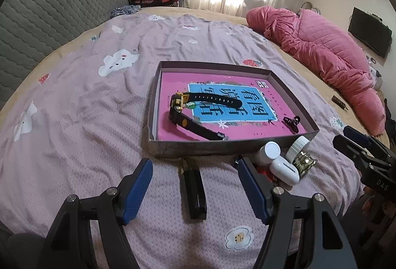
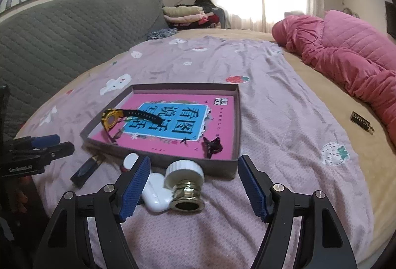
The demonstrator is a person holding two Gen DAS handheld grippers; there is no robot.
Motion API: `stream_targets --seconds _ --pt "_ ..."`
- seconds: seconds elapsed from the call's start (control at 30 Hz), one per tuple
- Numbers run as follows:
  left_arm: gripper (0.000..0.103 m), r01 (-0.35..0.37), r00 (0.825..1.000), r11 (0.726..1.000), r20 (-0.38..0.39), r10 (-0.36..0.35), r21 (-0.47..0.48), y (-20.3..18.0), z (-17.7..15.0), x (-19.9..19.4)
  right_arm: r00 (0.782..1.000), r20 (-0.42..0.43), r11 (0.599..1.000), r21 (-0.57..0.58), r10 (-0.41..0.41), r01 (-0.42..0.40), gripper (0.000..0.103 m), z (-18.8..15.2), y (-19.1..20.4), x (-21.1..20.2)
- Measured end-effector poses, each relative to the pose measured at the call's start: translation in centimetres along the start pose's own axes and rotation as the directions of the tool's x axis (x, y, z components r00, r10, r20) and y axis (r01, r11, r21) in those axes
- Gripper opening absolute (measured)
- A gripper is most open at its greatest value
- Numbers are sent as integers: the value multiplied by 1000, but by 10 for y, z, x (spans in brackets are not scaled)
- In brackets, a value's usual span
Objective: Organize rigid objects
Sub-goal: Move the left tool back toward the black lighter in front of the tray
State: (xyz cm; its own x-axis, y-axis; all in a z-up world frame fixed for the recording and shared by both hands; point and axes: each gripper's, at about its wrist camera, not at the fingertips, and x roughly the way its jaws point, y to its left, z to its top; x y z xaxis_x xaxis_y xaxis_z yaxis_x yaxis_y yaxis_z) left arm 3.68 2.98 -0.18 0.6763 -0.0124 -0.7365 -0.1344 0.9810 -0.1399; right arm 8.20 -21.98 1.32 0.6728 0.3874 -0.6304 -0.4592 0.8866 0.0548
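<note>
Left wrist view: my left gripper [image 1: 194, 191] is spread wide and empty, low over the bed [image 1: 81, 100]. A black lipstick tube [image 1: 194, 191] lies on the sheet between its blue pads. Just ahead sits the shallow box [image 1: 158, 98], holding a pink book [image 1: 173, 125], a black-and-yellow watch [image 1: 195, 108] and a dark hair claw [image 1: 292, 122]. Against the box's near right corner cluster a white-capped bottle [image 1: 268, 151], a white earbud case [image 1: 284, 171] and a gold jar with white lid [image 1: 303, 153]. My right gripper [image 1: 351, 139] enters at far right.

Right wrist view: my right gripper [image 2: 194, 186] is also released wide, holding nothing. The gold jar [image 2: 185, 188] lies on its side between the pads, touching the earbud case [image 2: 156, 194]; the box [image 2: 236, 125] is just beyond. The lipstick tube [image 2: 86, 170] lies left, near my left gripper [image 2: 63, 144].
</note>
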Motion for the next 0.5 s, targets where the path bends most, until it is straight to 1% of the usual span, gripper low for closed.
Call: stream_targets --seconds 0.27,0.5 --pt "71 10 1000 1000 -27 -10 -1 -3 -6 -1 1000 -21 1000 -20 13 -13 74 -4 10 -3" --pt "71 9 998 1000 -65 -8 7 -6 -11 2 999 -48 999 -33 1 -2 74 -10 14 -3"
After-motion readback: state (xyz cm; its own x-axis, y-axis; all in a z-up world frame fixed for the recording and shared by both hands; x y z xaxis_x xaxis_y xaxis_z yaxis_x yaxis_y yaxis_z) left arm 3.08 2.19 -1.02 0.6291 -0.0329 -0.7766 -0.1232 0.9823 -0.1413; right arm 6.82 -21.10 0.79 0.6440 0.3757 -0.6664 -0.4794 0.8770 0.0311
